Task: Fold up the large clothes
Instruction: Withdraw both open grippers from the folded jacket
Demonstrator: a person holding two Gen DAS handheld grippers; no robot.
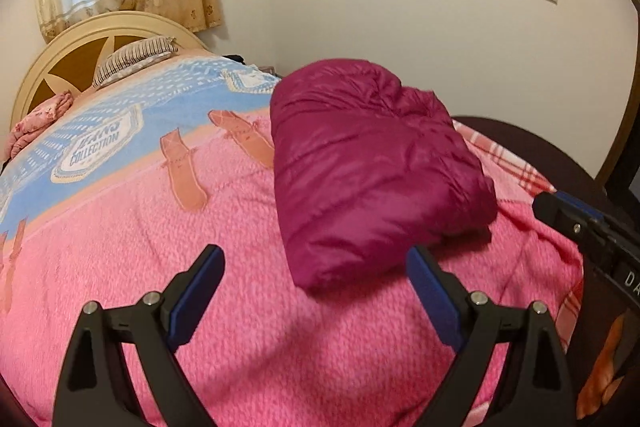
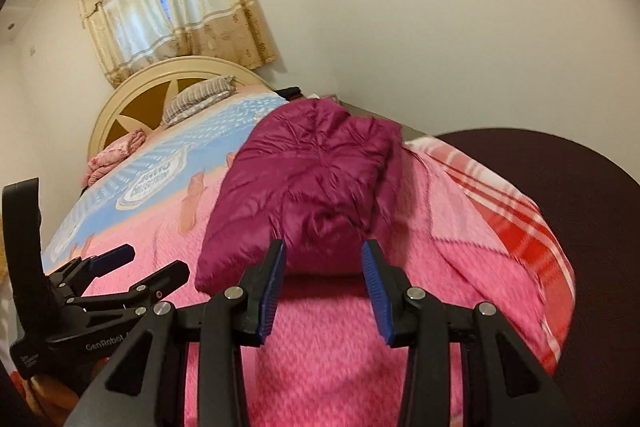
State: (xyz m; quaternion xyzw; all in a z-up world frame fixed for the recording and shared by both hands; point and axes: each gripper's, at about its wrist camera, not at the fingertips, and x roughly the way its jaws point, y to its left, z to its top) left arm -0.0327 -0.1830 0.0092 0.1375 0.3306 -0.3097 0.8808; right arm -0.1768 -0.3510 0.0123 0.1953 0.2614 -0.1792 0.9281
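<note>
Fold judged near done: left tongs (image 1: 316, 267) and right tongs (image 2: 324, 259) spread, empty, just short of bundled jacket (image 1: 372, 167); final tidy-up pending.

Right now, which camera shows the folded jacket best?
The left wrist view: the jacket lies whole and unblocked on the blanket. In the right wrist view, the right claw covers its near edge.
</note>
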